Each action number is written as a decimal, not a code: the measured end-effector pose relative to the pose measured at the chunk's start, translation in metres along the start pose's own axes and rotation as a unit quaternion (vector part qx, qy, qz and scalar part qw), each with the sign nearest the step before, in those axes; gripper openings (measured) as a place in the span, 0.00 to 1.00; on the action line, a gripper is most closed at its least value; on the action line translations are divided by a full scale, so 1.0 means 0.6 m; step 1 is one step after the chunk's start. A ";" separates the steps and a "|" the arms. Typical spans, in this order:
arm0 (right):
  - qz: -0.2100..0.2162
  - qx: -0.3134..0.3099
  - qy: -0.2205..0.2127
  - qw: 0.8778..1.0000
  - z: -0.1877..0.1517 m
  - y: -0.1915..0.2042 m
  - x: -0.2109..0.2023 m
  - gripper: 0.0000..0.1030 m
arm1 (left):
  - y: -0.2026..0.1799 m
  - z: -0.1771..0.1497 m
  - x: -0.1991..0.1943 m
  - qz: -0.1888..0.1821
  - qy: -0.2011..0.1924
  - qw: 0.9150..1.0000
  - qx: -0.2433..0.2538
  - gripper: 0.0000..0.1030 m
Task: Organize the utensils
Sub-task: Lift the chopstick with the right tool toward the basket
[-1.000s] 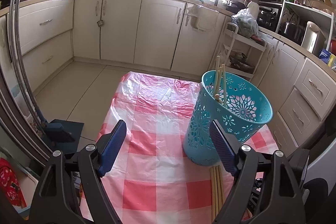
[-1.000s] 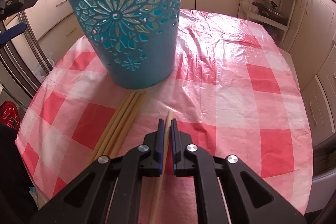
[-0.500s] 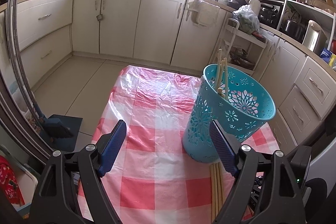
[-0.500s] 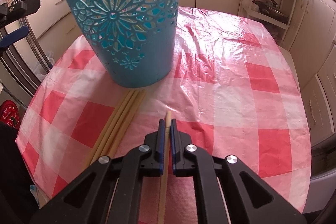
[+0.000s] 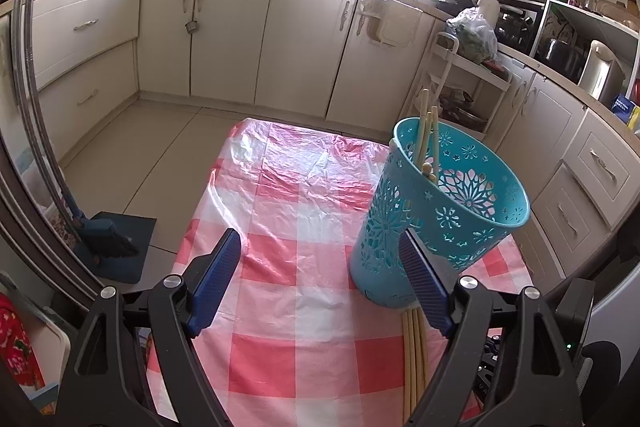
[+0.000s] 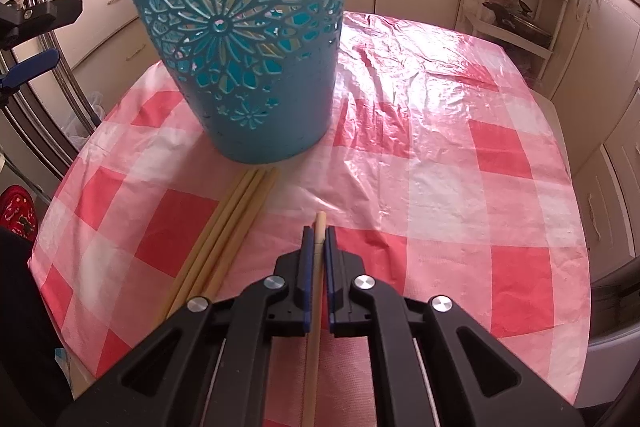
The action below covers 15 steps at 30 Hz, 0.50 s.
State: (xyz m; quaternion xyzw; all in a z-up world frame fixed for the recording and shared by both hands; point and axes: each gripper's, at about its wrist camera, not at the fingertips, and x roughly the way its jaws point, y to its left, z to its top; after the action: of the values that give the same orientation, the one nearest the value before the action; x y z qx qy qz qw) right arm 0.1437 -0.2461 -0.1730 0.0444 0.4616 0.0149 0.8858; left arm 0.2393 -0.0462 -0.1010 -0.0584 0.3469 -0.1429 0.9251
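A teal cut-out basket (image 5: 440,215) stands on the red-and-white checked tablecloth (image 5: 304,227), with several wooden chopsticks (image 5: 426,135) leaning inside it. Three more chopsticks (image 5: 414,351) lie on the cloth in front of the basket; they also show in the right wrist view (image 6: 224,239). My left gripper (image 5: 320,267) is open and empty, above the near left part of the table. My right gripper (image 6: 316,231) is shut on one chopstick (image 6: 319,227), held low over the cloth just in front of the basket (image 6: 248,39).
Cream kitchen cabinets (image 5: 232,39) run along the back and right walls. A white trolley shelf (image 5: 460,87) stands behind the table. A dustpan and brush (image 5: 108,239) sit on the floor at left. The table edge (image 6: 576,347) drops off at right.
The right gripper with its chopstick has lifted slightly and the basket looks a little farther off. The left gripper has drifted slightly; it stays open.
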 end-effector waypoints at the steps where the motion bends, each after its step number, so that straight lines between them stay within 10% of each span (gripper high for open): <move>1: 0.001 0.005 -0.006 1.000 0.000 -0.002 -0.005 0.06 | 0.001 0.000 0.000 0.000 0.000 1.000 -0.001 0.75; 15: 0.062 0.062 -0.110 0.990 0.034 -0.020 -0.097 0.06 | 0.024 0.003 -0.004 0.015 -0.005 1.000 -0.027 0.75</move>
State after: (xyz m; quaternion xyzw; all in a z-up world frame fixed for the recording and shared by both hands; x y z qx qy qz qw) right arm 0.1266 -0.2632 -0.1150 0.1294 0.3580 0.0364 0.9240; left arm 0.2417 -0.0317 -0.1013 -0.0786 0.3469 -0.1190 0.9270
